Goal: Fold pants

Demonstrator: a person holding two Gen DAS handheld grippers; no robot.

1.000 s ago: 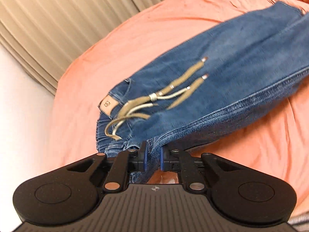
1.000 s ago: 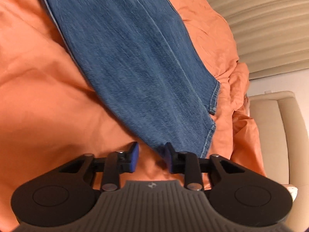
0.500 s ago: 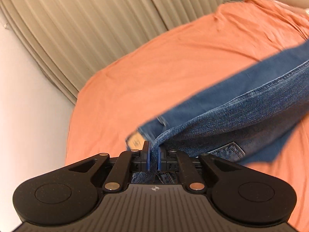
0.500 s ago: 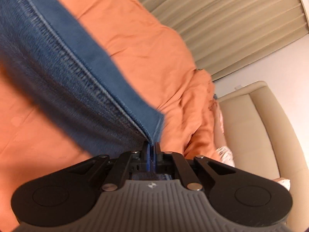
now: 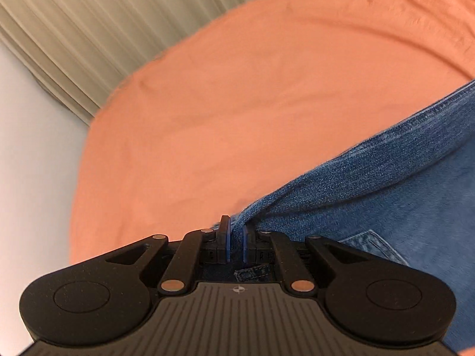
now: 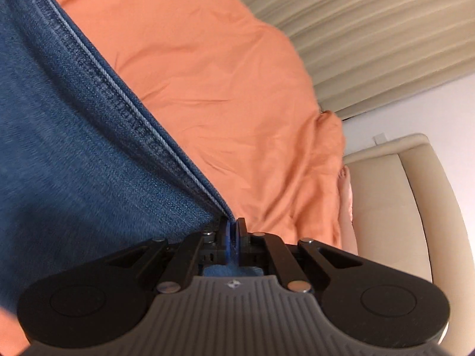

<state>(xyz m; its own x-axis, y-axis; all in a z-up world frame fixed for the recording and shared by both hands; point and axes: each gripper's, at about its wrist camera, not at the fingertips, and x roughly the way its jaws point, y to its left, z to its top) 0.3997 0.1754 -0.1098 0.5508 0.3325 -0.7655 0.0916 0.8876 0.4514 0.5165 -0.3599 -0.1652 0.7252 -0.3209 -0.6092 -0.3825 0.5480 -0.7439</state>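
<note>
Blue denim pants (image 5: 386, 195) stretch from my left gripper (image 5: 236, 237) toward the right edge of the left wrist view, lifted over the orange bedsheet (image 5: 237, 89). That gripper is shut on the waistband end, with a back pocket showing just to its right. In the right wrist view the pants (image 6: 74, 148) fill the left side, their stitched side seam running diagonally down to my right gripper (image 6: 233, 234), which is shut on the leg end. The drawstrings are hidden.
The orange sheet (image 6: 222, 74) covers the bed. Beige pleated curtains (image 5: 104, 29) hang behind it, beside a white wall. A cream padded headboard (image 6: 400, 207) stands at the right, with a person's bare foot (image 6: 346, 195) beside the sheet's edge.
The right gripper closed on the leg end. Both grippers lifted the pants off the sheet and carried them across the bed; the drawstrings and waist patch went out of sight.
</note>
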